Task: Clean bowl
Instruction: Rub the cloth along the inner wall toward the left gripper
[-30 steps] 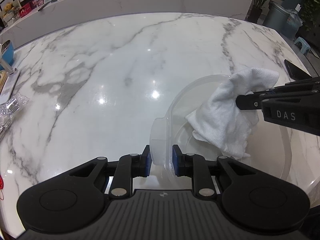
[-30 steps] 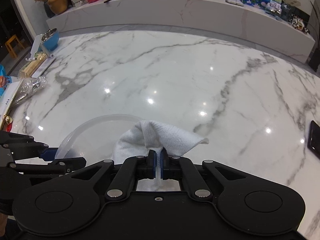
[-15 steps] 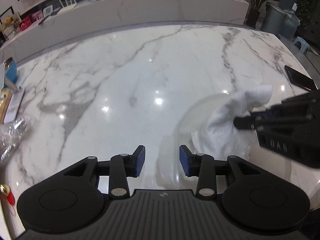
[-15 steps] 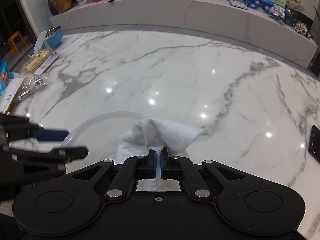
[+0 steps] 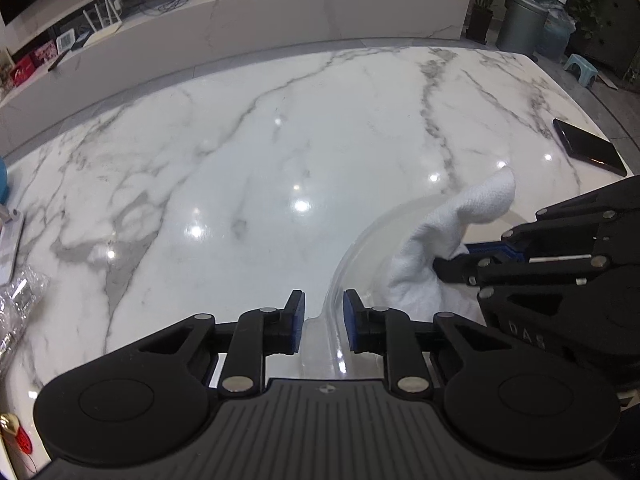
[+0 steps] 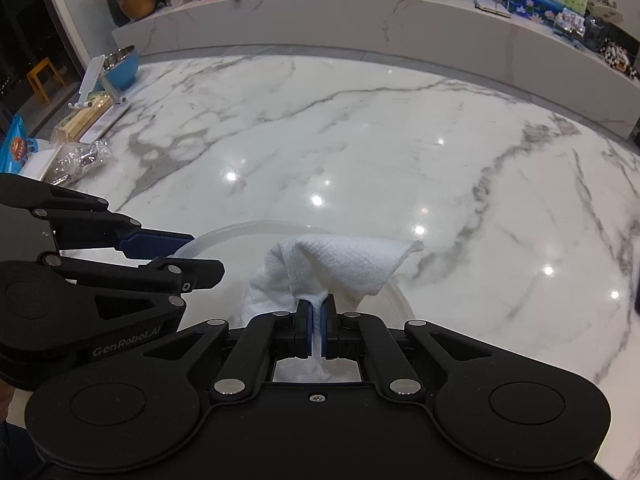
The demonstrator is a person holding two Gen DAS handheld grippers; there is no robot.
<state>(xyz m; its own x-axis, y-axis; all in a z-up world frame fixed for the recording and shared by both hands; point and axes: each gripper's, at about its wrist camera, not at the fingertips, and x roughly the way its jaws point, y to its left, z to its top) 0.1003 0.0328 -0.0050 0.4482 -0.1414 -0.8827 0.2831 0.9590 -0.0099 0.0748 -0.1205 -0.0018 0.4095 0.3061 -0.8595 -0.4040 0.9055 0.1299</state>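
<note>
1. Wiping stage, left wrist view. The clear bowl (image 5: 352, 240) sits on the marble table (image 5: 280, 152), lower right of centre in the frame. Its rim passes between the two fingers of the left gripper (image 5: 323, 322), which stands part open: a gap shows on both sides of the rim, so it straddles the bowl and does not appear to grip it. The white cloth (image 5: 448, 240) stands bunched inside the bowl at right of frame, one corner poking up above the rim. The right gripper (image 5: 460, 260) enters from the right edge, clamped on the cloth. A dark phone (image 5: 588, 148) lies at upper right, well apart.

2. Right wrist view. The right gripper (image 6: 318, 330) sits at lower centre, jaws nearly closed, with a fold of cloth (image 6: 340, 264) pinched between the blue pads. The cloth drapes over the bowl (image 6: 224, 236), directly ahead of the fingertips. The left gripper (image 6: 176, 256) reaches in from the left edge, its fingers either side of the bowl's near rim.

3. Progress, as judged. Cloth is in hand and inside the bowl, so wiping seems under way. No dirt or residue can be made out, so how much cleaning remains cannot be told.
</note>
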